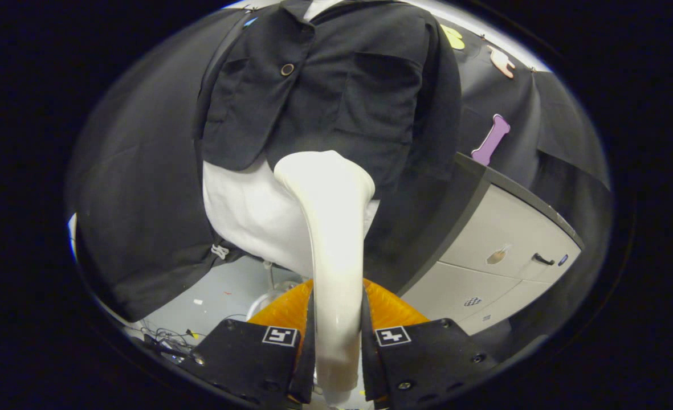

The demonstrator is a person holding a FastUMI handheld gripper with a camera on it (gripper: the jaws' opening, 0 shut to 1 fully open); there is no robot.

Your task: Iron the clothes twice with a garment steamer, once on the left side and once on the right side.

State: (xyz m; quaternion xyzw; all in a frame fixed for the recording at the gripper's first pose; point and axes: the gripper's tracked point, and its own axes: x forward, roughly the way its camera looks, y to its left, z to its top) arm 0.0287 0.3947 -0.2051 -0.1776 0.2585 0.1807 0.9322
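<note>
A: What's the gripper point(336, 341) doing?

B: Both fingers are pressed against the white handle of the garment steamer point(333, 228), one on each side, so it's pinched firmly. The handle runs forward from between them, and its broad head sits against the lower hem area of the black jacket point(336, 97).

A: Where's the jacket?

B: Hanging on a white mannequin torso point(245, 210) just beyond the steamer head. The head looks to be near the centre front, at the bottom of the wearer-side panel with the chest pocket; whether it truly touches the cloth I can't tell.

A: How should the pass go?

B: I'd judge a slow stroke along one panel is best, keeping the head flat to the fabric and the grip square so the handle doesn't twist between the fingers. The lapel with the button point(286, 69) overlaps the front, so the head could catch its edge.

A: Room to move?

B: A grey-topped cabinet point(507, 239) stands close beside the jacket on one side; its corner limits sideways swing there. The other side is hanging black cloth, more forgiving. Below, cables point(165, 336) lie on the floor, and something orange point(390, 307) sits just behind the fingers.
</note>
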